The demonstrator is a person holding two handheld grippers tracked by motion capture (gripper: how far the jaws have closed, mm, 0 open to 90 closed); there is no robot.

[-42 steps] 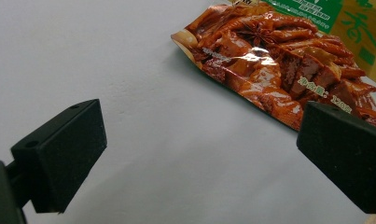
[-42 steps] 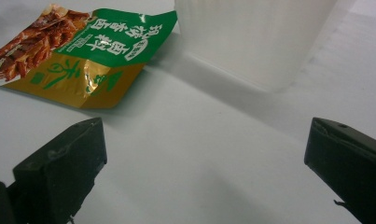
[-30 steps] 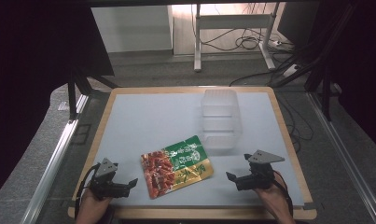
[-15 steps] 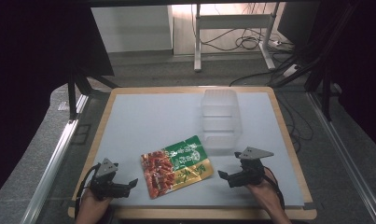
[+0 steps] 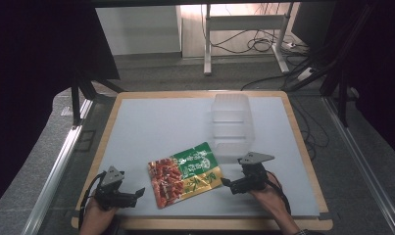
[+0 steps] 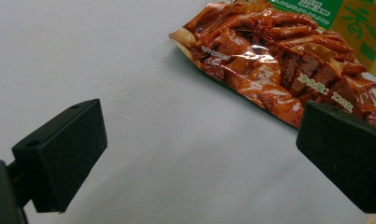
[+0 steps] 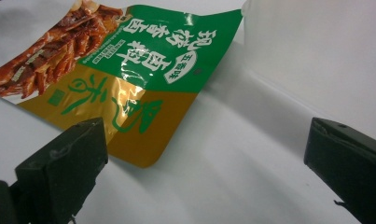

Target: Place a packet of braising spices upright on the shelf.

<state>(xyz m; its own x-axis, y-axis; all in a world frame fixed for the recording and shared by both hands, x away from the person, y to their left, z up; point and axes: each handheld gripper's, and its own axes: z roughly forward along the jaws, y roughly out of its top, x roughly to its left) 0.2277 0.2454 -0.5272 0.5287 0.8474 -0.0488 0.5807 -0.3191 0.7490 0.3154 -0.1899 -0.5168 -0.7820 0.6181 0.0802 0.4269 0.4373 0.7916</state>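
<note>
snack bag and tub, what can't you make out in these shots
- Snack bag: its underside lies against the table in the high view; the top edge cuts it off in the left gripper view, and the print there is too small to read.
- Tub: in the right gripper view the frame edge cuts it off; its inside can't be seen.

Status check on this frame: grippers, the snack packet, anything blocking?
Left gripper open, short of packet. Right gripper open at the snack packet corner, not gripping. Clear plastic container just beyond; approach unobstructed.
</note>
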